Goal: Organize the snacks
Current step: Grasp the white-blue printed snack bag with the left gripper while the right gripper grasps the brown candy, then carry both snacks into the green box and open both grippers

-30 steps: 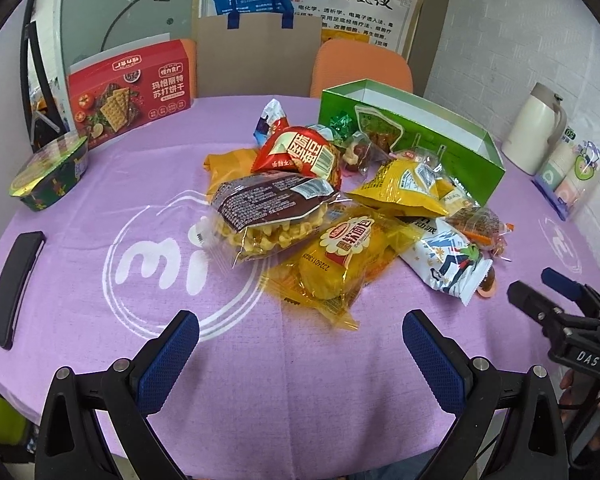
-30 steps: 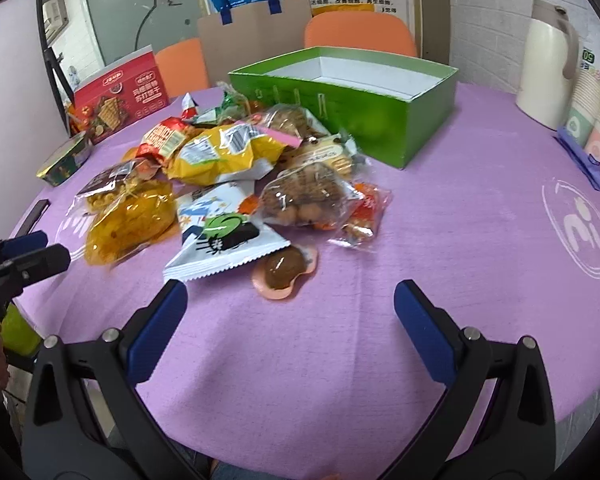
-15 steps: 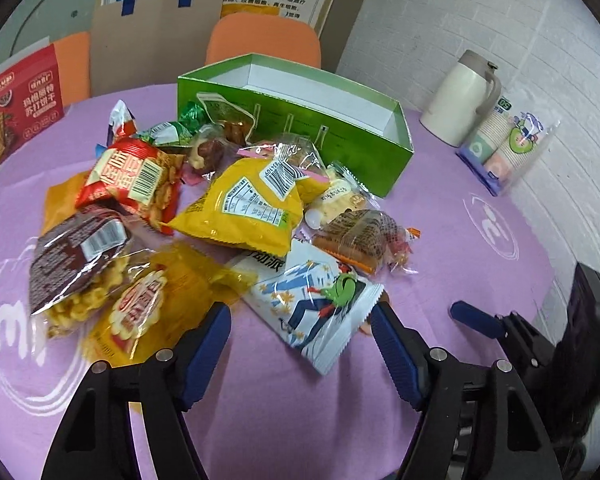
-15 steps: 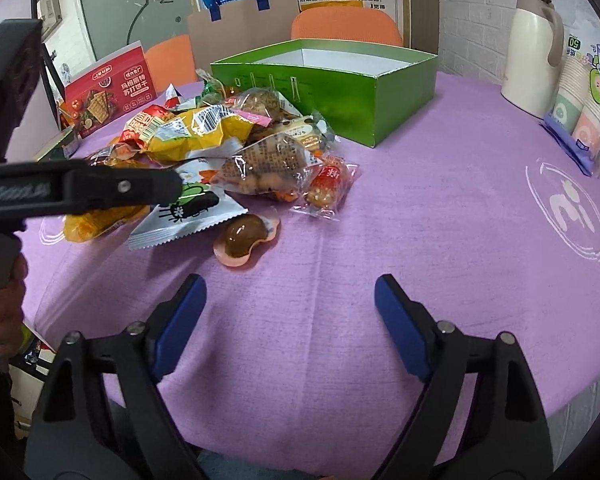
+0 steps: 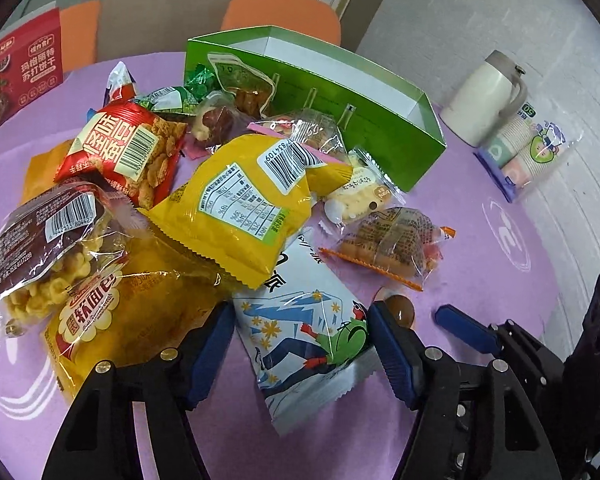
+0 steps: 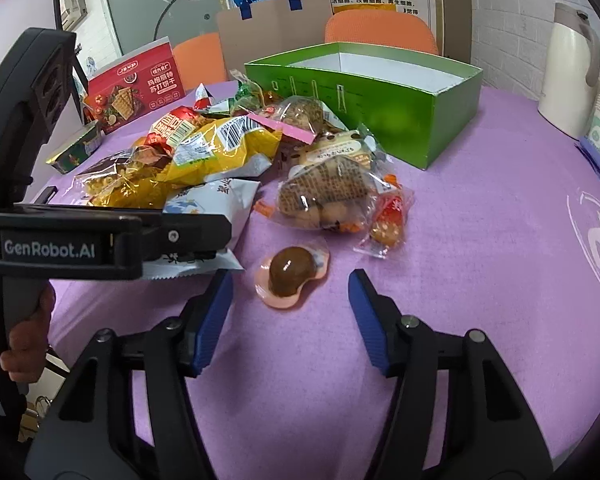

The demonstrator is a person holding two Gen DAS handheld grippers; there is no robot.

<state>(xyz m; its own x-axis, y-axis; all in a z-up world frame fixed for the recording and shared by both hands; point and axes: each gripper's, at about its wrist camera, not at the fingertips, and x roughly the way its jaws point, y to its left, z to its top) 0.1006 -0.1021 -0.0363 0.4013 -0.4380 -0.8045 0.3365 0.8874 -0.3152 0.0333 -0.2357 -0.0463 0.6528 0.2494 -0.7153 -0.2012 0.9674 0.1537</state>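
between left gripper (image 5: 302, 342) pads, white snack pack (image 5: 304, 328)

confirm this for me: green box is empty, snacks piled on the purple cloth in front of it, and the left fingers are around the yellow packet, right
Not quite. The left gripper has its fingers either side of the white and blue snack packet, not the yellow packet, which lies further back in the pile. The left wrist view shows this. The rest holds as far as can be seen: the green box shows nothing inside, and the snacks lie on the purple cloth.

We counted one open green cardboard box (image 6: 384, 96), one cream thermos jug (image 6: 568, 68), two orange chairs (image 6: 380, 32), and one red cracker box (image 6: 134, 84).
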